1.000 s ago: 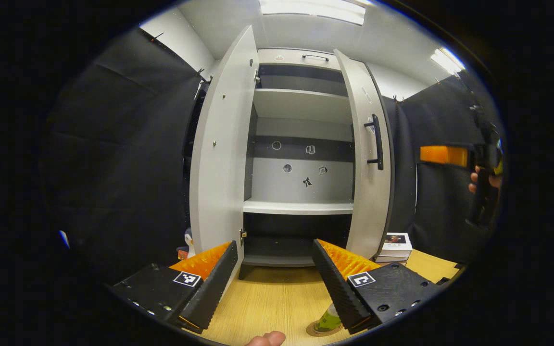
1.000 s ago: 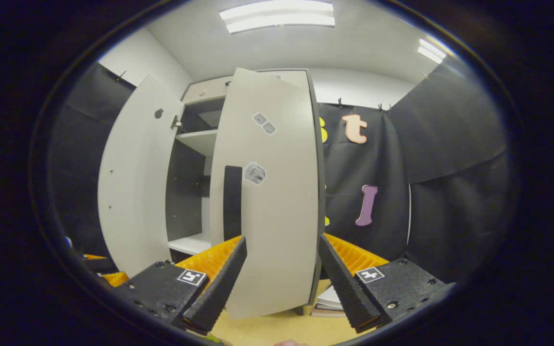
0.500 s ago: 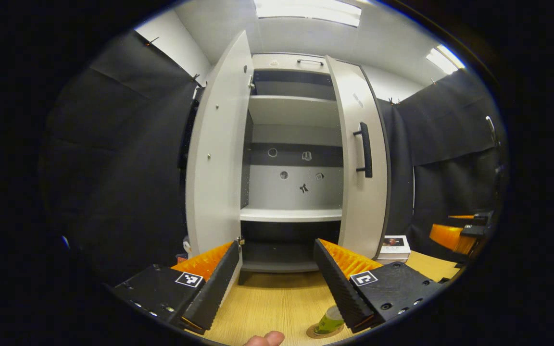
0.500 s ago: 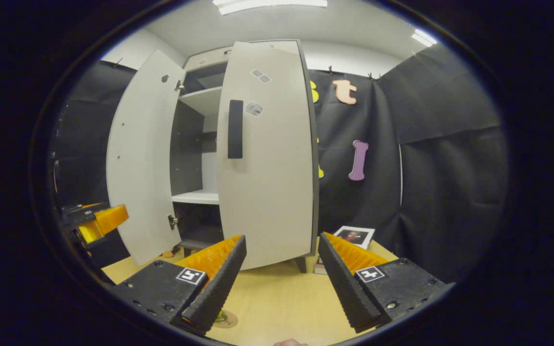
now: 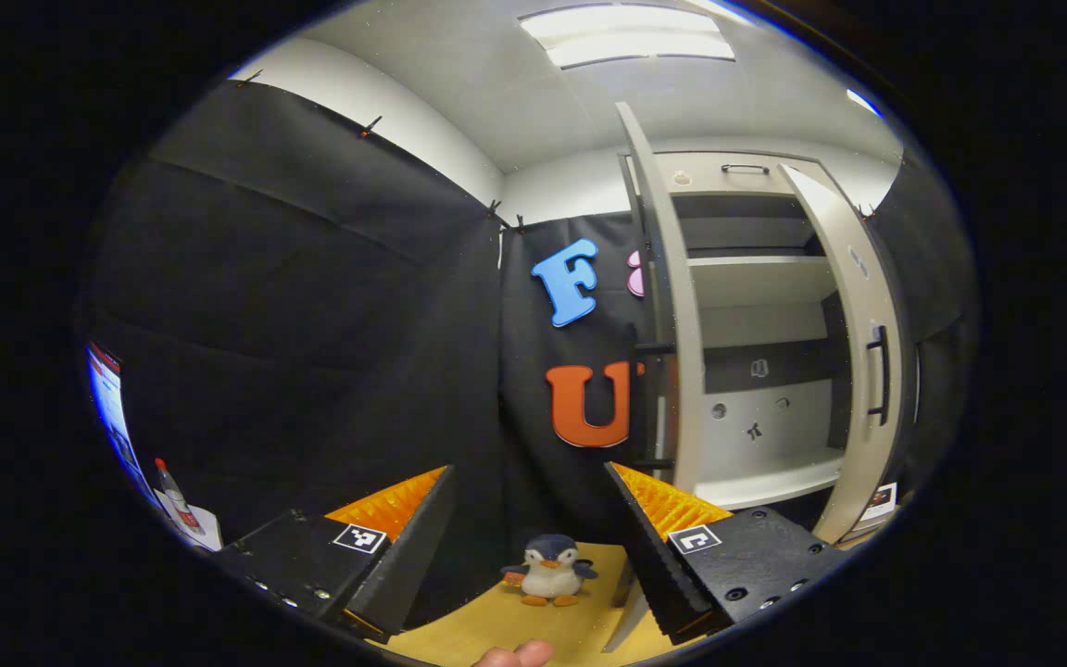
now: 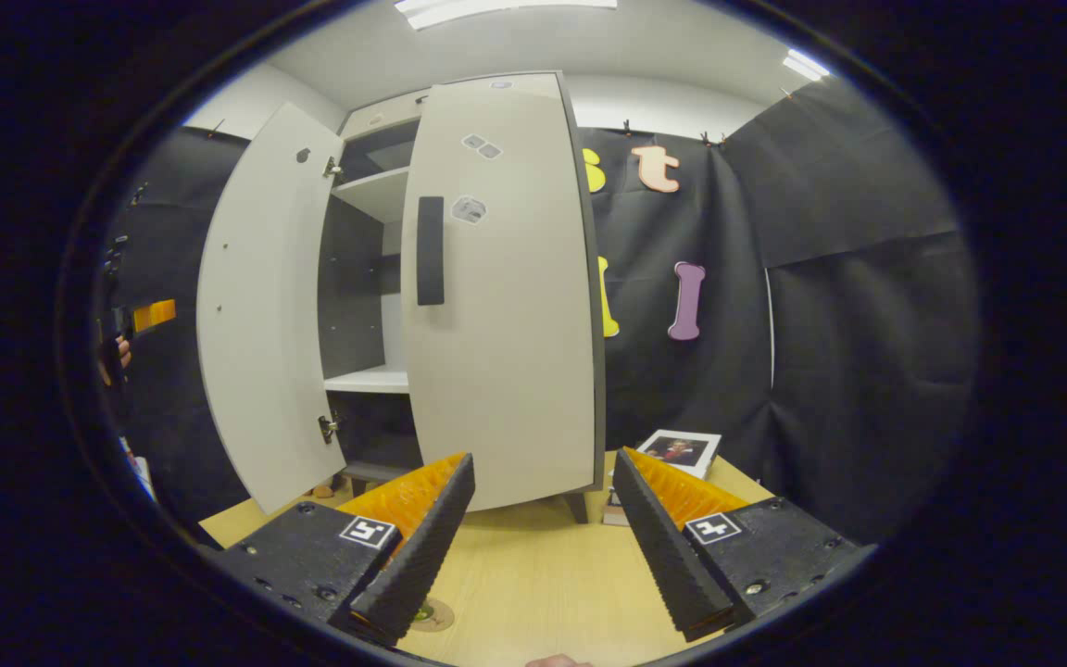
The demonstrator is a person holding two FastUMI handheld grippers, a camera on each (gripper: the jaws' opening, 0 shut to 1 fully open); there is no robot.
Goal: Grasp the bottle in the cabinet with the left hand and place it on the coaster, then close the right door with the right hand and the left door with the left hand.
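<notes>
Both grippers empty, fingers spread: the right gripper (image 6: 543,547) faces the right door (image 6: 496,306) at frame centre (partly shut), the left door (image 5: 672,324) at centre right stands open, and the bottle (image 6: 422,610) apparently rests on the coaster (image 6: 436,615), lower centre.

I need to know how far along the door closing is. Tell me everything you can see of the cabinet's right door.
The right door is a tall, flat panel of pale grey board with a dark edge. A black vertical bar handle sits high near its free edge, with small stickers beside and above it. It stands upright, partly swung in but ajar, a gap showing shelves between it and the open left door. The right gripper is open in front of it, not touching.
</notes>
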